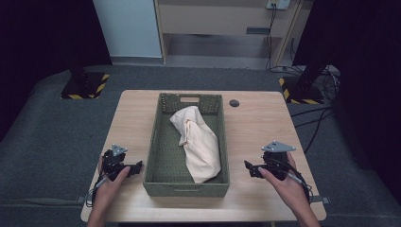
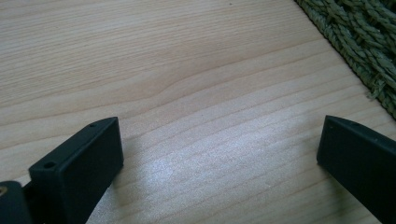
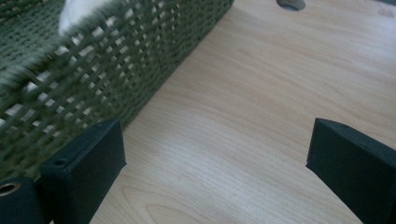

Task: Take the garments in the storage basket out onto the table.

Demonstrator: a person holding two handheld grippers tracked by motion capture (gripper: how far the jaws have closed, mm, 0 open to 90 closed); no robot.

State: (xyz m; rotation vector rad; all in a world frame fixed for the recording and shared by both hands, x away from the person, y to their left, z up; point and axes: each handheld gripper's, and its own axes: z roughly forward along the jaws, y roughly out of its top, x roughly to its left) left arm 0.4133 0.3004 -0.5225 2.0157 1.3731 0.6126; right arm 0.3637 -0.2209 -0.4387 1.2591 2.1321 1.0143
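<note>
A green woven basket (image 1: 156, 142) stands in the middle of the wooden table (image 1: 257, 132). A cream cloth (image 1: 198, 142) lies bunched inside it, running from the far middle to the near right corner. My left gripper (image 1: 138, 168) rests on the table just left of the basket, open, nothing between its jaws; the basket's weave (image 2: 369, 46) shows at the upper right of its view. My right gripper (image 1: 249, 169) sits to the right of the basket, also open and empty, with the basket's wall (image 3: 107, 70) close on its left and a bit of the cloth (image 3: 77, 9) behind the weave.
A round cable hole (image 1: 234, 103) is in the tabletop beyond the basket's far right corner, also seen as the hole (image 3: 290, 3) in the right gripper view. Grey floor surrounds the table. Black stands with striped bases (image 1: 87, 85) flank the far side.
</note>
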